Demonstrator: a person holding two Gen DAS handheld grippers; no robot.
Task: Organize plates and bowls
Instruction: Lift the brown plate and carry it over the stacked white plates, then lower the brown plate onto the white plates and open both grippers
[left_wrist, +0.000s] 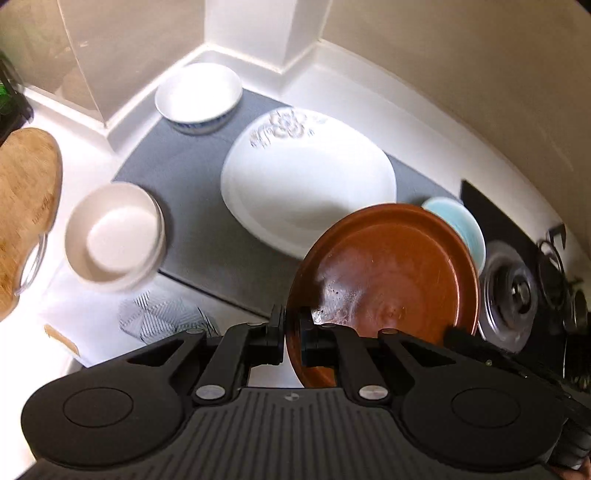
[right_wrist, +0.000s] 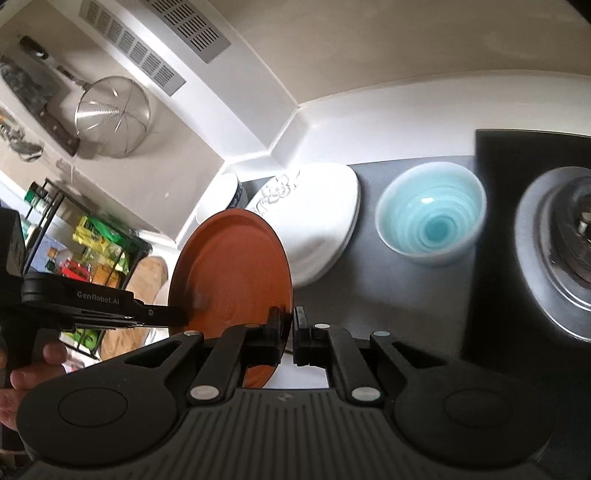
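Brown plate (left_wrist: 391, 266) is up off the counter, tilted on edge, pinched at its rim by both tongs. Left gripper (left_wrist: 292, 328) is clamped on the near edge, right gripper (right_wrist: 287, 326) is squeezed on the rim too, one on each side. Under it sits the grey mat (left_wrist: 192, 170) with a big white plate (left_wrist: 306, 184), a pale blue bowl (right_wrist: 430, 214) just beside that, plus a white bowl (left_wrist: 199, 92) at the back corner and a cream bowl (left_wrist: 114, 236) at the mat's edge.
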